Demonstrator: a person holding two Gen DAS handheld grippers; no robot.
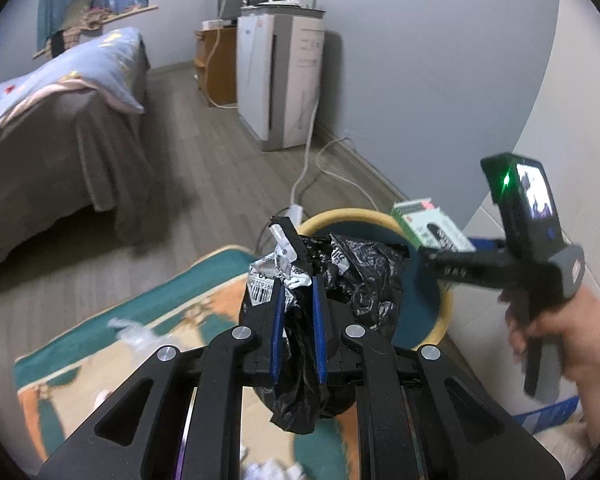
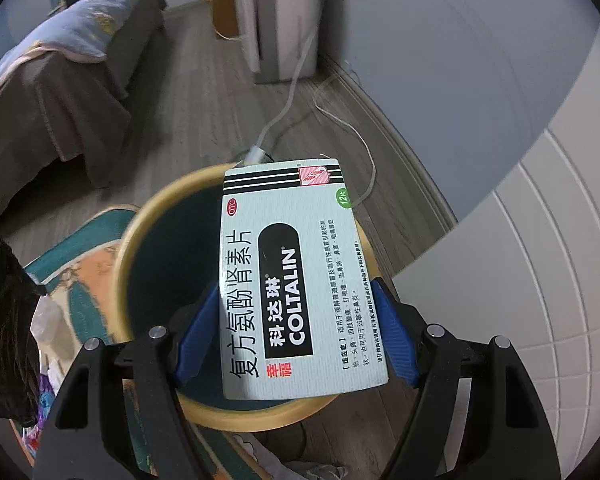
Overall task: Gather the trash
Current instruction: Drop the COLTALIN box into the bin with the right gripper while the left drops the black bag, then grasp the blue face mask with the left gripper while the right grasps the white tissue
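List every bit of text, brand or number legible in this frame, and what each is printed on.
"COLTALIN" – medicine box, black panel.
"科达琳" – same panel.
"复方氨酚肾素片" – box, large black characters.
"幸福" – box, red, lower corner.
"OTC" – box, red oval.
"12片" – box, green circle.
Small print along the box edge: too small to read reliably.
Barcode label on the black plastic bag: digits blurred, unreadable.
Printing on the white appliance: too faint.

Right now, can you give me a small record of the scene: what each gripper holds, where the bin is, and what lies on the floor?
left gripper: shut on crumpled black plastic bag
right gripper: holds medicine box between blue fingers
bin: yellow rim, dark inside, directly below the box
floor: patterned rug, white cable
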